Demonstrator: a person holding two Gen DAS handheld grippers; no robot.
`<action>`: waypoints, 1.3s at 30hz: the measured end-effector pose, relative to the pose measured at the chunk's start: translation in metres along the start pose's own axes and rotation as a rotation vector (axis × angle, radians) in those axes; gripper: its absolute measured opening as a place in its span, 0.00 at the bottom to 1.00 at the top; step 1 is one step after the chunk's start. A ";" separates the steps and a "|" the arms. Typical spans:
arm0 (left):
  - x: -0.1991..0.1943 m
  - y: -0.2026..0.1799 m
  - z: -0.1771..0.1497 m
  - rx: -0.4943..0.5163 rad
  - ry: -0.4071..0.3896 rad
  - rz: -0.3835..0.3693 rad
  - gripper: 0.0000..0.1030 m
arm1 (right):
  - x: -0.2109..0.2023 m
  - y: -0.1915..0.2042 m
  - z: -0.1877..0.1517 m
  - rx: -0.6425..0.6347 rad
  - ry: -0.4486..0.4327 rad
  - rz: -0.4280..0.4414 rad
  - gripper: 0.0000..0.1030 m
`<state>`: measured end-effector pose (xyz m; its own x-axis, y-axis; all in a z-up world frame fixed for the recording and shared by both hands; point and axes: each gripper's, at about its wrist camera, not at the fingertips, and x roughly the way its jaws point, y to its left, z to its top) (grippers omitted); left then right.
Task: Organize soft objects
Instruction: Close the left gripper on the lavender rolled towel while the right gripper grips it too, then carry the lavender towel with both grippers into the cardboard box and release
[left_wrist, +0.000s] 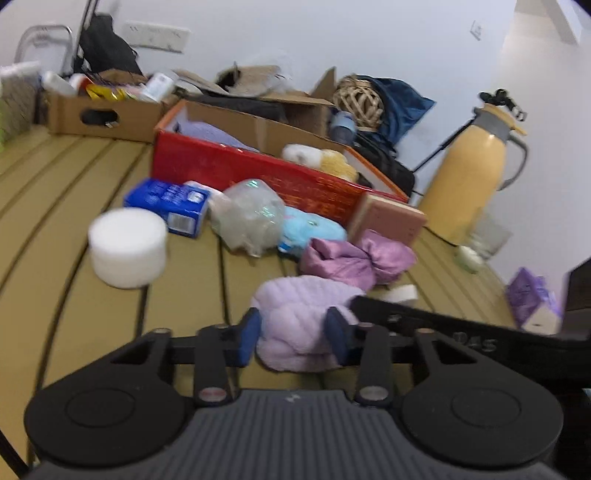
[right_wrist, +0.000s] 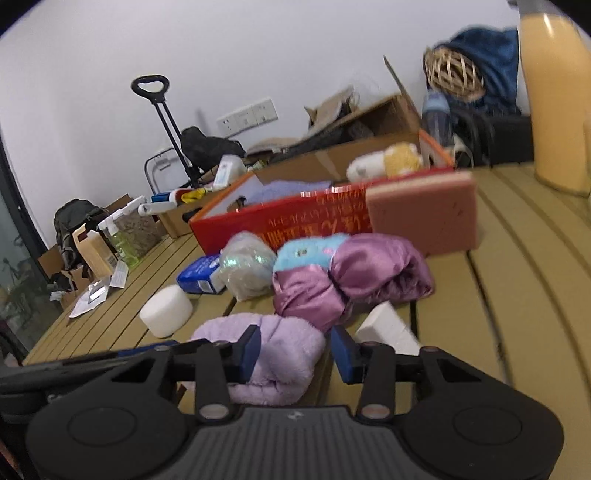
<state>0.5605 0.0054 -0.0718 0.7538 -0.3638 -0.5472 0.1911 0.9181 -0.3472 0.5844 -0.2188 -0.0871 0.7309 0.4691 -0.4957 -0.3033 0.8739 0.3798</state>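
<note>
A fluffy lilac cloth (left_wrist: 295, 321) lies on the slatted table, also in the right wrist view (right_wrist: 280, 354). My left gripper (left_wrist: 293, 338) is open with the cloth between its blue pads. My right gripper (right_wrist: 295, 350) is open around the same cloth from the other side. Behind lie a shiny purple fabric bundle (left_wrist: 354, 258) (right_wrist: 351, 277), a light blue plush (left_wrist: 310, 229) (right_wrist: 306, 251) and a clear bag of stuffing (left_wrist: 251, 214) (right_wrist: 245, 266). The red box (left_wrist: 258, 173) (right_wrist: 295, 218) holds a lilac towel and white and yellow plush pieces.
A white foam cylinder (left_wrist: 127, 251) (right_wrist: 166, 310), blue tissue pack (left_wrist: 170, 203), pink sponge block (left_wrist: 388, 221) (right_wrist: 424, 218) and white foam wedge (right_wrist: 388, 328) lie nearby. A yellow thermos (left_wrist: 472, 173) stands right. Cardboard boxes (left_wrist: 107, 114) line the back.
</note>
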 end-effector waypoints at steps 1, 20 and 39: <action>0.000 0.002 -0.001 -0.002 -0.005 -0.002 0.36 | 0.003 0.000 -0.001 0.005 0.010 0.011 0.36; -0.098 -0.043 0.001 0.045 -0.170 -0.060 0.23 | -0.094 0.049 -0.002 -0.078 -0.141 0.059 0.12; 0.017 -0.026 0.216 0.041 -0.185 -0.077 0.23 | -0.005 0.044 0.206 -0.180 -0.185 0.038 0.13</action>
<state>0.7035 0.0091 0.0926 0.8378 -0.4017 -0.3698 0.2754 0.8957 -0.3490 0.6928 -0.2090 0.0928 0.8111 0.4851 -0.3267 -0.4243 0.8725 0.2422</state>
